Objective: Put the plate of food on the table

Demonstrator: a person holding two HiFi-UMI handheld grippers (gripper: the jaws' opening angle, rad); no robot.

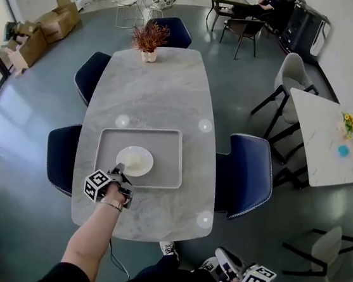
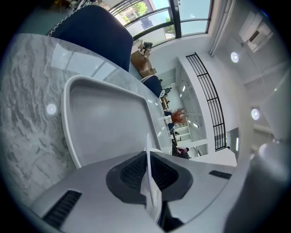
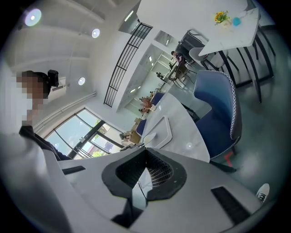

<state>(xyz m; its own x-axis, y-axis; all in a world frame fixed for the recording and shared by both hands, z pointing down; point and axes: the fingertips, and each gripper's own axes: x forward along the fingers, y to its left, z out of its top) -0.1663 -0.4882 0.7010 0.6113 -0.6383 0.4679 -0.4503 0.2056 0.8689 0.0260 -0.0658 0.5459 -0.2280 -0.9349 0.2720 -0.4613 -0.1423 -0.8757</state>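
Left tool [image 1: 120,175] of mine is clamped on the near rim of the plate [image 1: 137,160], which sits in the grey tray [image 1: 166,143] on the marble desk [image 1: 150,92]. My right tool [image 1: 222,261] hangs below the desk edge, jaws together, empty.

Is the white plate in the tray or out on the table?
In: the round white plate sits inside the grey rectangular tray, left gripper gripping its edge.
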